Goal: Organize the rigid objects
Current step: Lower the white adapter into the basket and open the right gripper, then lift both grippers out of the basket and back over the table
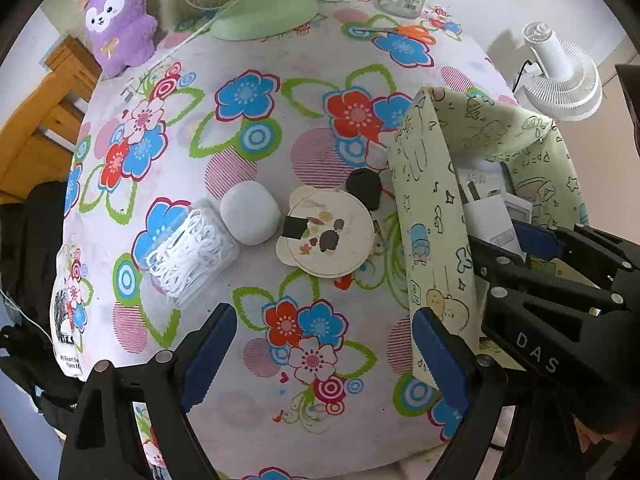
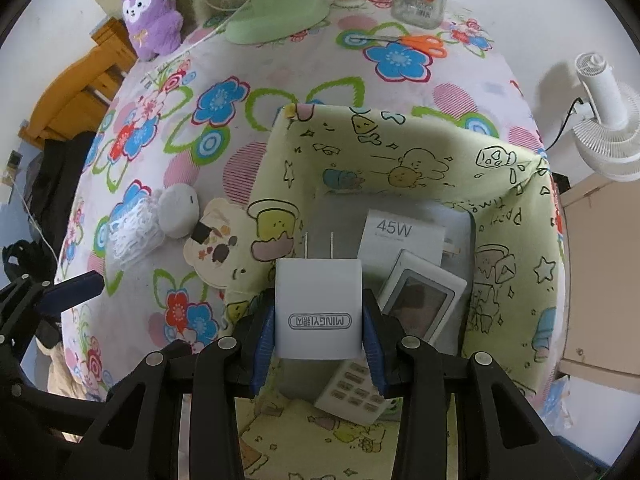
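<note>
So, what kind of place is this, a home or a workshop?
Most likely a home, perhaps a bedroom or living room. The table wears a flowered tablecloth, a purple plush toy sits at its far edge beside a green desk fan, and small household items go into a cartoon-print fabric bin.

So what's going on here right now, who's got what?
A person is tidying small items into a green fabric box. The right gripper is shut on a white charger, held over the box, where a 45W carton and a remote already lie. The left gripper is open and empty above the tablecloth. A white pebble-shaped case, a bear-shaped coaster and a black key fob are not yet packed.
</note>
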